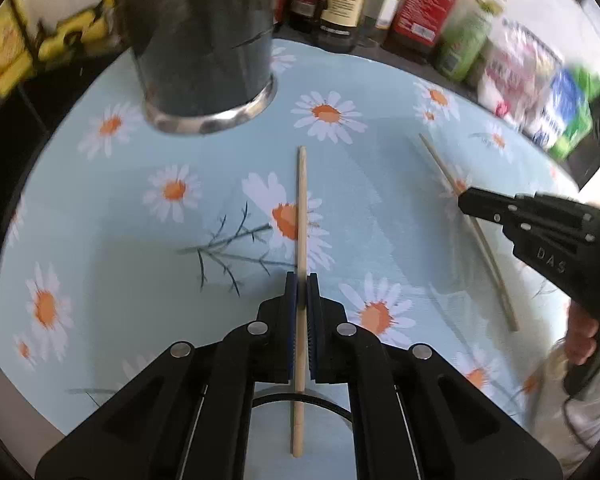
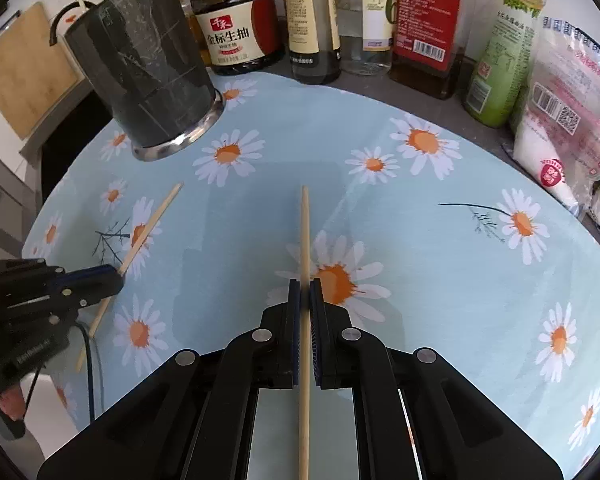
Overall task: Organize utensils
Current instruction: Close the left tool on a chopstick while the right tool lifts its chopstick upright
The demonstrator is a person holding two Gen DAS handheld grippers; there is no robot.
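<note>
In the left wrist view my left gripper (image 1: 302,280) is shut on a pale wooden chopstick (image 1: 300,200) that points ahead between its blue pads, over the daisy-print cloth (image 1: 120,280). My right gripper (image 1: 462,202) comes in from the right, shut on a second chopstick (image 1: 436,159). The right wrist view shows that gripper (image 2: 305,284) clamped on its chopstick (image 2: 305,232), with the left gripper (image 2: 118,278) at the left edge holding the other stick (image 2: 152,224). A dark cylindrical utensil holder (image 1: 204,40) (image 2: 140,76) stands upright at the far left of the cloth.
Sauce and oil bottles (image 2: 240,20) line the back edge behind the cloth. White bags (image 2: 560,100) stand at the right. A wooden cutting board (image 2: 24,68) leans at the far left. A person's hand (image 1: 580,336) grips the right tool's handle.
</note>
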